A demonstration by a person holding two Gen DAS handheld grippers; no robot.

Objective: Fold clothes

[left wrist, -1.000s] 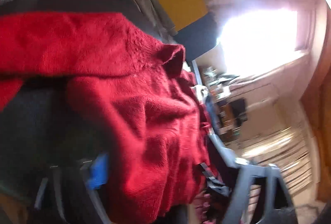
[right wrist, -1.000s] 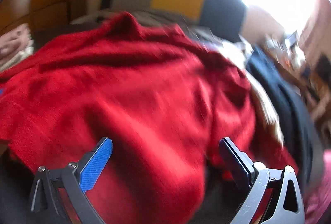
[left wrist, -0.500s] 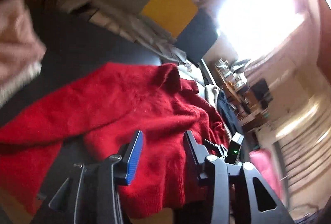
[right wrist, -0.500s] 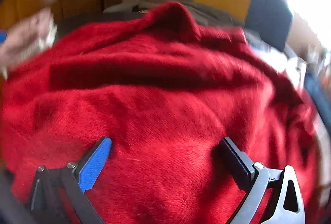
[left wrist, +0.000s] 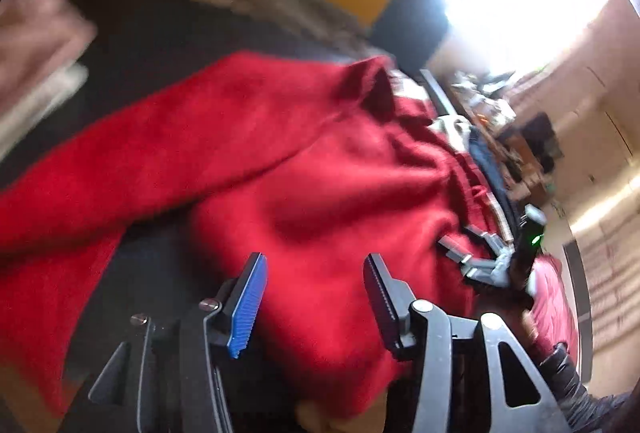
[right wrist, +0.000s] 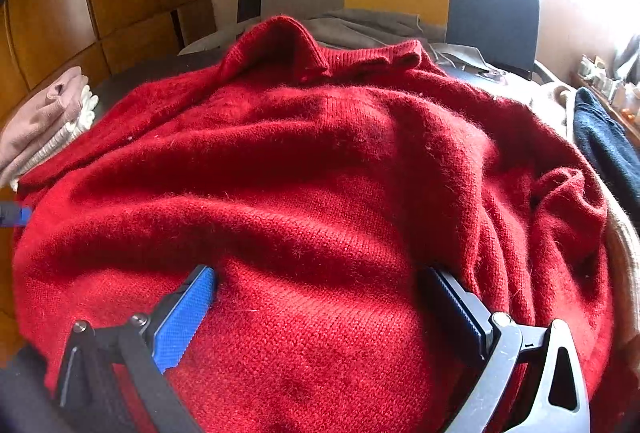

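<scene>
In the left wrist view, the left gripper [left wrist: 314, 299] hangs over the red sweater [left wrist: 304, 169] with its jaws apart, a moderate gap between the blue pad and the dark one, and nothing clamped. The knit lies spread on a dark table [left wrist: 160, 33], directly ahead of and beneath the jaws; one sleeve runs off to the left of the blue finger. To the right of the dark finger, the right gripper [left wrist: 460, 251] shows at the sweater's far side, though blur makes its state unreadable from here. Far ahead and left sits a pale folded stack [left wrist: 36, 37].

In the right wrist view, the right gripper [right wrist: 318, 297] has its jaws spread wide, both fingers pressed down into the sweater [right wrist: 320, 173] so the wool bulges up between them; they are not closed on it. The collar [right wrist: 296, 45] stands up straight ahead of the jaws, and a bunched sleeve sits to the right of the dark finger. The folded pile [right wrist: 44, 117] lies ahead and to the left, a dark blue garment [right wrist: 608, 149] off to the right.

The sweater looks soft, fuzzy and thick: light enough to lift, but limp, stretchy and prone to sagging and bunching. It should grip well rather than slip. I judge the best holds to be the ribbed hem, the shoulder seams, or the cuff, pinching a single layer at an edge rather than a mound mid-body.
</scene>
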